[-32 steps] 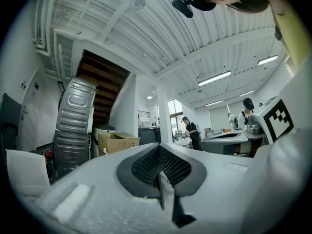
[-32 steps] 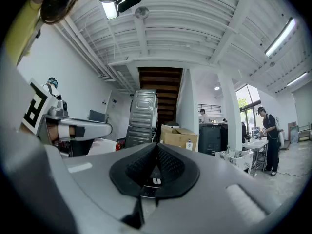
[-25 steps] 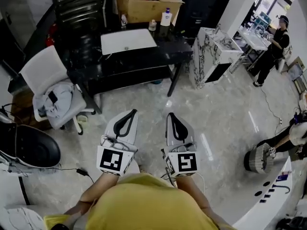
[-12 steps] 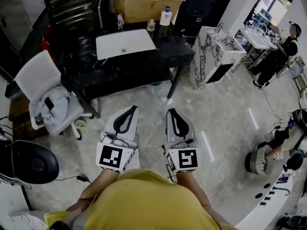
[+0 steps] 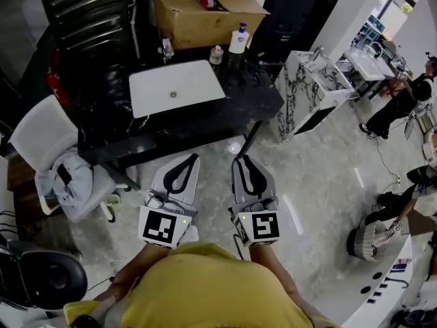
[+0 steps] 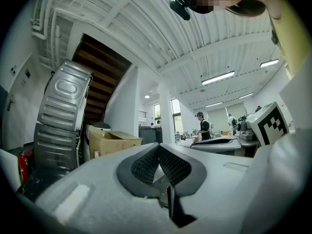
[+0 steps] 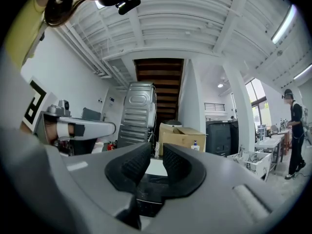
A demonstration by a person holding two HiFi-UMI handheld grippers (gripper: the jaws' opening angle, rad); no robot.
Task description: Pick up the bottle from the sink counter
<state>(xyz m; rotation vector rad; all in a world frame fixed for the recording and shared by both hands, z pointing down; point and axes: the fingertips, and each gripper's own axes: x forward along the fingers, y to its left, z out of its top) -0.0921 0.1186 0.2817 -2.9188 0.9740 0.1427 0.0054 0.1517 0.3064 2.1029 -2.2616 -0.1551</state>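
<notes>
At nine o'clock in the head view, a white office chair (image 5: 37, 125) with a grey garment (image 5: 65, 180) heaped on its seat. Just right of it, a black sink counter (image 5: 256, 87) with a white rectangular basin (image 5: 176, 87) set into its top. At twelve o'clock from the basin, a large open brown cardboard box (image 5: 205, 12).

The white pump bottle with a blue top (image 5: 237, 39) upright on the counter at one o'clock from the basin, just in front of the box, with a small pale bottle (image 5: 217, 55) at its eight o'clock; untouched, well apart from both grippers.

Low in the view, at six o'clock from the basin, the left gripper (image 5: 188, 159), held out over the pale marble floor (image 5: 321, 176). Jaws together, ribbed pads (image 6: 146, 162) meeting at the tips, nothing between them.

Just beside it, at its three o'clock, the right gripper (image 5: 243, 160). Jaws opening, a narrow gap between the pads (image 7: 134, 165), nothing in the gap; counter, box and bottle visible beyond in the right gripper view.

At two o'clock from the right gripper, a white marble-patterned cabinet (image 5: 307, 80). Farther right, at three o'clock from the cabinet, a person in black clothes (image 5: 403, 104) standing by a white table.
</notes>
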